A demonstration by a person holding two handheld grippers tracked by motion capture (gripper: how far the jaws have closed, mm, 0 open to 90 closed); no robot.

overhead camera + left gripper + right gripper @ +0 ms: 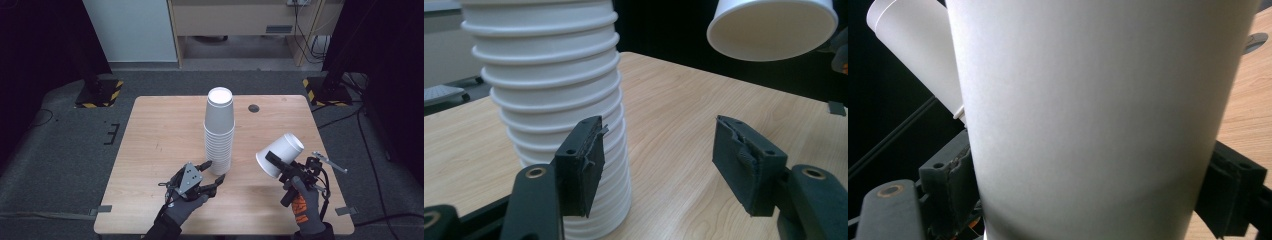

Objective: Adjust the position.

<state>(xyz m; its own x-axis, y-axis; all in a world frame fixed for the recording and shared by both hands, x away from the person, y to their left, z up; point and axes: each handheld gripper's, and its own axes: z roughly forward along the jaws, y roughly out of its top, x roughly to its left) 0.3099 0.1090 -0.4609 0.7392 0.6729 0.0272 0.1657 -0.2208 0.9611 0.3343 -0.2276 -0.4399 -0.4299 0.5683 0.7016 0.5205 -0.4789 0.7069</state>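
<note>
High view first: a tall stack of white paper cups (219, 131) stands upside down near the middle of the wooden table (155, 145), and everything else is best placed against it. To the right of the stack and nearer the person, the right gripper (276, 163) holds a single paper cup (280, 154) in the air, tilted, its mouth turned down toward the stack and its base pointing up and away. In the right gripper view that cup's wall sits squarely between the two black jaws, which press on it from both sides. At the foot of the stack, on the person's side, the left gripper (213, 171) rests low over the table with its jaws spread; in the left gripper view one pad (584, 165) stands just in front of the lowest rims while the other is well clear to the side, so it grips nothing.

Judging by this, the step is moving one cup apart from the stack. To do it well, the pinch on the thin wall should stay light enough not to dent it, and the cup should be levelled before it is set down. The left gripper looks well placed to steady the stack's base, closing gently on the rims.
</note>
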